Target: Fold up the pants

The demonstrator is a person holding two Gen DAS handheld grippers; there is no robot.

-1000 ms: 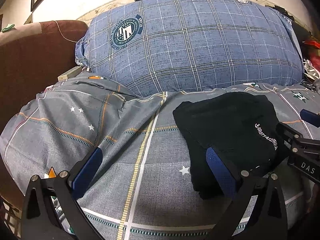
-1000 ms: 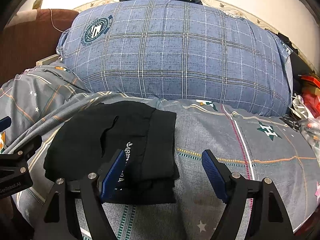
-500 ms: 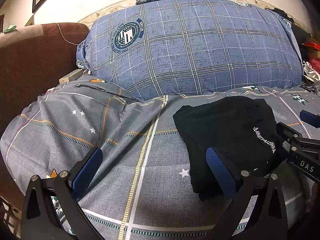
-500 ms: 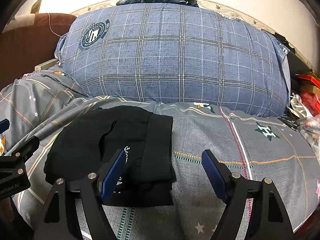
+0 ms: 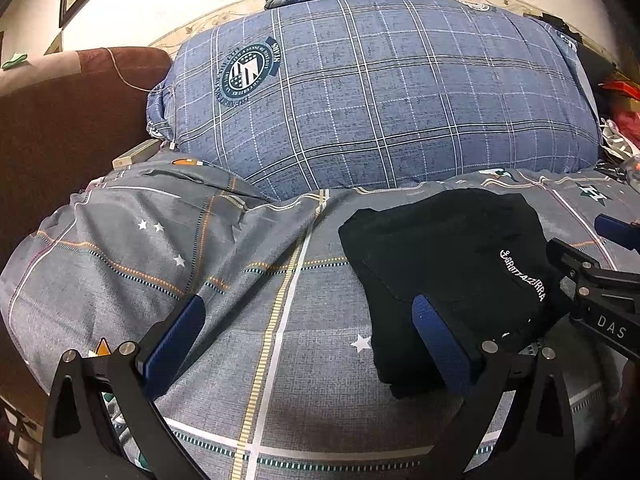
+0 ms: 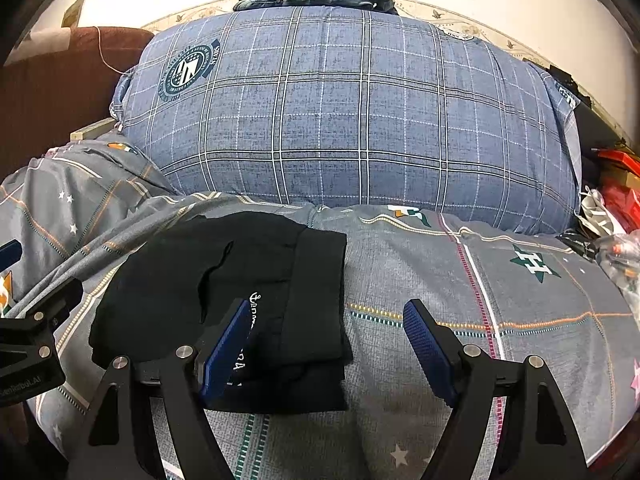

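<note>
- Left wrist view: the left gripper (image 5: pixel 308 332) has its blue pads spread wide and holds nothing; one pad sits at lower left over the grey bedsheet (image 5: pixel 240 280), the other at lower centre-right over the near-left corner of the pants (image 5: pixel 452 272).
- The black pants lie folded into a compact bundle at centre-right of the frame, white lettering on top, resting on the sheet below the big blue plaid pillow (image 5: pixel 380 92).
- Against the picture a second ago, the bundle has slid slightly lower and rightward in the frame and more sheet shows around it, which I read as the gripper backing away rather than the cloth moving.
- The other tool's black frame shows at the right edge, beside the bundle.
- Right wrist view: the right gripper (image 6: pixel 326 344) is likewise released and empty, its left pad over the lettered edge of the pants (image 6: pixel 200 292), its right pad over bare sheet at lower centre-right.
- Here too the bundle keeps its shape from the earlier pictures, layered edges stacked at lower centre, while the pillow and the dark folded clothes (image 6: pixel 312 0) at top centre sit lower in the frame.
- Judgement: the fold looks finished, with both tools pulling clear and nothing left but perhaps a tidy-up.
</note>
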